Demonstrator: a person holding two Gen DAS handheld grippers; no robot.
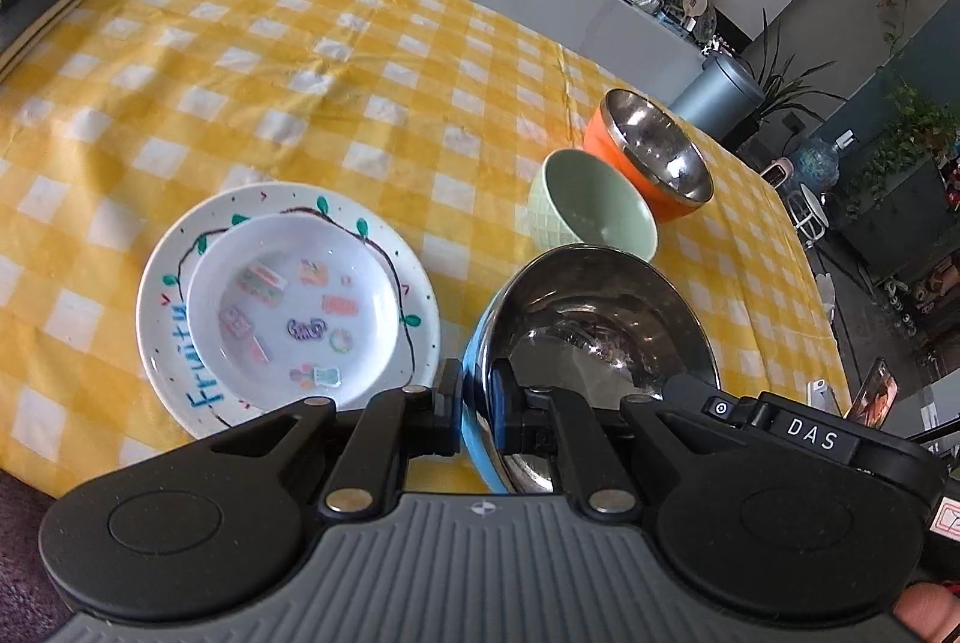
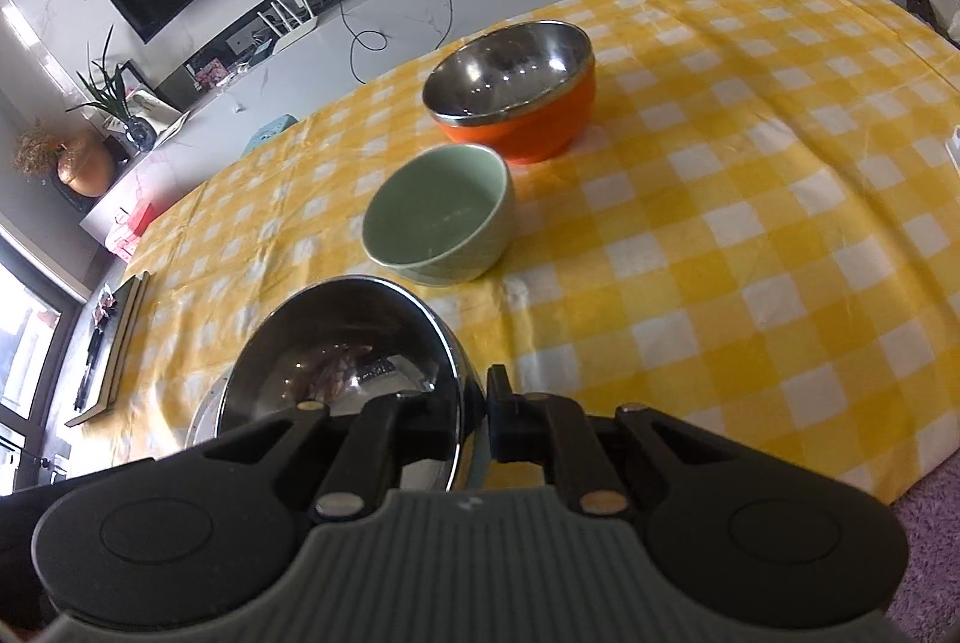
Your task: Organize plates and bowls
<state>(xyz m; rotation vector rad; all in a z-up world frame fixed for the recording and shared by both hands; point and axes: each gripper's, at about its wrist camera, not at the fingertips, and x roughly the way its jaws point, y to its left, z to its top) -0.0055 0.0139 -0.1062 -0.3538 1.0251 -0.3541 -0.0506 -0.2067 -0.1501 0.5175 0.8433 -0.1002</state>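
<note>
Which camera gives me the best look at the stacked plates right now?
Left wrist view. It shows the small white plate with stickers sitting inside the larger "Fruity" plate, both fully visible on the checked cloth. In the right wrist view only a sliver of a white rim shows beside the held steel bowl.

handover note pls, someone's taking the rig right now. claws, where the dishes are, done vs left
Left claw: shut on the near rim of the blue steel-lined bowl.
Right claw: shut on the rim of that same bowl, opposite side. Whether the bowl is lifted or resting on the yellow checked cloth is unclear.
Green bowl sits empty just beyond it; orange steel-lined bowl empty behind that.
Done: small white dish already sits inside the "Fruity" plate.
Left: the three bowls are unstacked; likely nest them.
</note>
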